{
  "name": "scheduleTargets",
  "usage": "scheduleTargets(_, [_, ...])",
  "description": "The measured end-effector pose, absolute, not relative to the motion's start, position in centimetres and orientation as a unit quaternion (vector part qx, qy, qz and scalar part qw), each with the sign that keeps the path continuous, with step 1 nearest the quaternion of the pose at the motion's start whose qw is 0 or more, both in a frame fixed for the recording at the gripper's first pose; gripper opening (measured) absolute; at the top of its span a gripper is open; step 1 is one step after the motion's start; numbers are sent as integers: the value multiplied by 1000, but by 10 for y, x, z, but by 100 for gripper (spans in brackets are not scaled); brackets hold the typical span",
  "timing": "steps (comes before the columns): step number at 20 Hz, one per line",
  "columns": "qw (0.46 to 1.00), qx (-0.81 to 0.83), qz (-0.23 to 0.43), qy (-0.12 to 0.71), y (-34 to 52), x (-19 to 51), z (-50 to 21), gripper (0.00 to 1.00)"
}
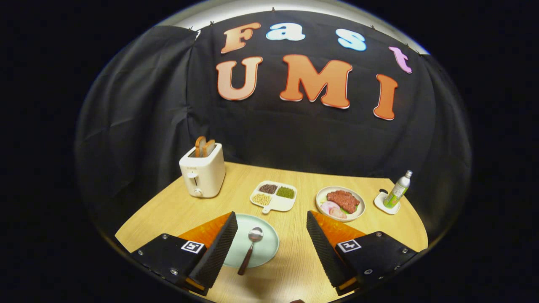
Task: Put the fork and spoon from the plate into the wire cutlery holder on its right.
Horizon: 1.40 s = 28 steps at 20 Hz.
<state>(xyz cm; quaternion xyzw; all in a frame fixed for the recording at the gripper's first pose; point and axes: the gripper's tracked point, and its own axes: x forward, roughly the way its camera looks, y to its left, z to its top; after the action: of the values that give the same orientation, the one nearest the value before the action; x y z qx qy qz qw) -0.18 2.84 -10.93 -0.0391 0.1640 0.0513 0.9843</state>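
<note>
A pale green plate [265,248] lies on the wooden table just ahead of my left finger, which covers its left part. On it rests a spoon [251,247] with a metal bowl and a dark brown handle pointing toward me. My gripper [270,229] hangs above the table, open, with nothing between its fingers. The spoon lies between the two fingers, nearer the left one.
Beyond the plate stand a white divided dish of beans and seeds [274,196], a plate of meat and ham [340,203], a green bottle [398,190] on a white coaster at the far right, and a white toaster [202,171] with bread at the far left.
</note>
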Motion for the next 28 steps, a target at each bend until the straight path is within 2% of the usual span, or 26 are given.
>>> scheduleTargets(3, [967, -62, 71, 237, 41, 3, -146, 97])
scheduleTargets(10, [896, -46, 106, 429, 65, 7, -227, 84])
scheduleTargets(17, [844, -42, 84, 529, 69, 15, -272, 69])
scheduleTargets(19, [828, -33, 71, 555, 70, 16, -283, 63])
scheduleTargets(22, [816, -30, 62, 574, 72, 19, -294, 49])
scheduleTargets(25, [805, -27, 57, 590, 76, 18, -304, 42])
scheduleTargets(28, [802, -15, 48, 596, 78, 20, -308, 25])
